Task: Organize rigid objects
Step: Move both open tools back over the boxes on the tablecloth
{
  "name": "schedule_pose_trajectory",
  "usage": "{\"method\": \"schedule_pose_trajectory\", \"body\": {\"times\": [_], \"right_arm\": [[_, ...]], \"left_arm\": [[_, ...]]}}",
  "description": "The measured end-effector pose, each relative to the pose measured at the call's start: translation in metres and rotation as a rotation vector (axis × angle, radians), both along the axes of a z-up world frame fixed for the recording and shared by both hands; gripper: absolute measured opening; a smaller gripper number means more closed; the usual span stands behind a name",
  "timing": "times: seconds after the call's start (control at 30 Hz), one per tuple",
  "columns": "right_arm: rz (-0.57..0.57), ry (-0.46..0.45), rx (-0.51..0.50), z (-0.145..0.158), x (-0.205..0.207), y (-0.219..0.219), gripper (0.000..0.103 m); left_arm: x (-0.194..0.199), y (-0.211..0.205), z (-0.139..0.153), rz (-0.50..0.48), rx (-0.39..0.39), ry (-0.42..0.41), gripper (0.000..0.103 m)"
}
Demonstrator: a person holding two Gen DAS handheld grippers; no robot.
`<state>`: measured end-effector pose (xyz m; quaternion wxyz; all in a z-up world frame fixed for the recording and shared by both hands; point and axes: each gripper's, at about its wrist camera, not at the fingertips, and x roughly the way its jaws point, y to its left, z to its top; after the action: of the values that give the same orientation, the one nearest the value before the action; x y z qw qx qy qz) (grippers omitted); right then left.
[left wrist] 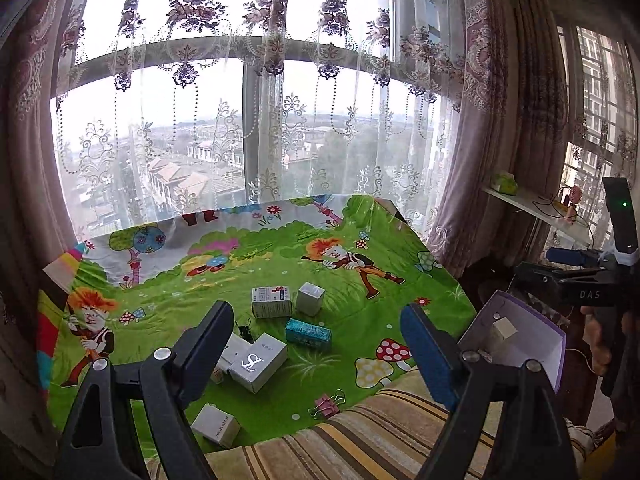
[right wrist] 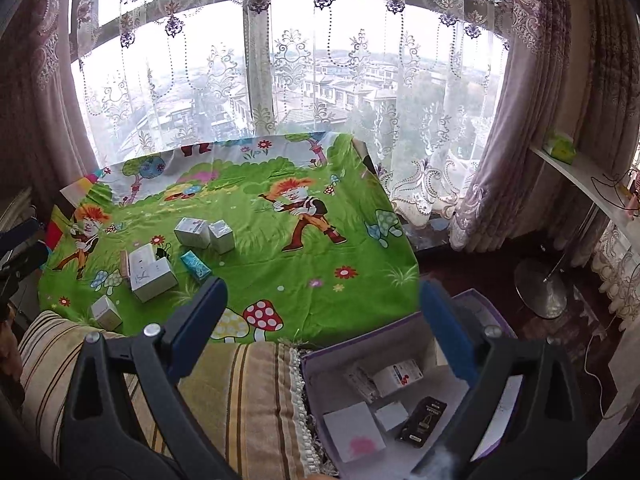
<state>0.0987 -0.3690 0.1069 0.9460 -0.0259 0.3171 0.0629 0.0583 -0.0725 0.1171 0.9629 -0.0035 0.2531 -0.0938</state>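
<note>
I have both tools raised over the near edge of the green cartoon-print cloth (left wrist: 248,276), and neither carries anything. My left gripper (left wrist: 316,344) has its jaws spread wide with nothing between them; my right gripper (right wrist: 322,320) is the same, parted and unloaded.

The loose things lie in a cluster on the cloth, ahead of and slightly below the left gripper. Nearest to it is the white cardboard box with a silver monogram (left wrist: 259,362), its long axis running diagonally away to the right. Just beyond that box is the teal glittery carton (left wrist: 308,333), lying flat with its length roughly crosswise to my fingers. Farther back stand a white printed packet (left wrist: 272,301) and a small silver cube box (left wrist: 310,298), nearly touching. A small white box (left wrist: 216,425) sits at the cloth's near edge.

The left gripper is clearly the nearer one to this cluster. The right one hovers above the purple-rimmed open storage box (right wrist: 404,396), right of the cloth, which already holds several small cartons, a black packet (right wrist: 421,420) among them.
</note>
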Motion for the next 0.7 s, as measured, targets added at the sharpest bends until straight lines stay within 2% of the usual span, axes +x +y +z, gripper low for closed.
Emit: {"method": "schedule_pose_trajectory", "body": {"times": [0.23,0.47,0.6,0.7], "right_arm": [[0.088,0.02,-0.007,0.006,0.029,0.045,0.098],[0.169,0.069,-0.044,-0.008,0.056,0.089,0.098],[0.193,0.105,-0.059,-0.018,0.076,0.111,0.098],[0.209,0.136,-0.077,-0.027,0.095,0.13,0.098]], "left_arm": [[0.03,0.029,-0.003,0.057,0.034,0.09,0.086],[0.063,0.068,-0.015,0.139,-0.035,0.186,0.086],[0.084,0.097,-0.029,0.225,-0.136,0.281,0.086],[0.09,0.107,-0.044,0.257,-0.192,0.318,0.086]]}}
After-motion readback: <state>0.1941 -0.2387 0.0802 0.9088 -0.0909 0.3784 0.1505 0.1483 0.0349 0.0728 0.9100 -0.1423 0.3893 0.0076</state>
